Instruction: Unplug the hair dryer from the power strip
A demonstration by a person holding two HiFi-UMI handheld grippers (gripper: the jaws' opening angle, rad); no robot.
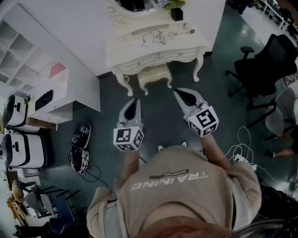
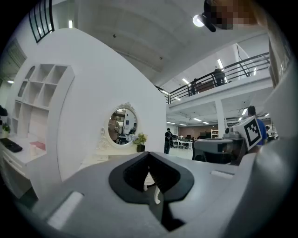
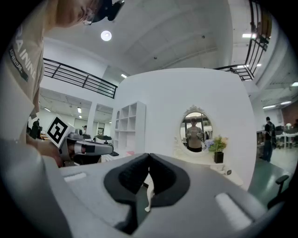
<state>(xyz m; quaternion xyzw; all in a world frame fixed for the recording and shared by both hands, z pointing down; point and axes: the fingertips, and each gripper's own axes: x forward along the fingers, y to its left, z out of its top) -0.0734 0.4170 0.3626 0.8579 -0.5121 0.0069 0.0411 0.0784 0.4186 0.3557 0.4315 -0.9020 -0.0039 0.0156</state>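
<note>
The person stands back on the dark polished floor (image 1: 158, 118), facing a cream-white carved dressing table (image 1: 186, 45) with an oval mirror (image 1: 135, 6). Everything the job needs is on that tabletop, at the far end of the scene and well apart from both tools.

The left gripper (image 1: 133, 106) is held out in front with its jaws pressed together at the tips and nothing between them. Its own view shows the dark pads of the left gripper (image 2: 149, 156) meeting, with only the table's legs visible beyond. The right gripper (image 1: 184, 96) is the same, closed on nothing, and the right gripper view (image 3: 149, 157) confirms it.

A small pale object at the far right of the tabletop looks like the hair dryer (image 1: 188, 29), just in front of a green plant in a black pot (image 1: 176, 12). A thin dark cord (image 1: 156, 36) loops leftward from it toward a long white bar near the middle, which I take for the power strip (image 1: 139, 32). From here it is too small to make out the plug or sockets.

The strip's long axis runs left to right along the tabletop, across the line both grippers point. The dryer end is nearer the right gripper, and the strip lies roughly ahead of the left. To my eye both must go forward and spread their jaws before anything can be pulled.
</note>
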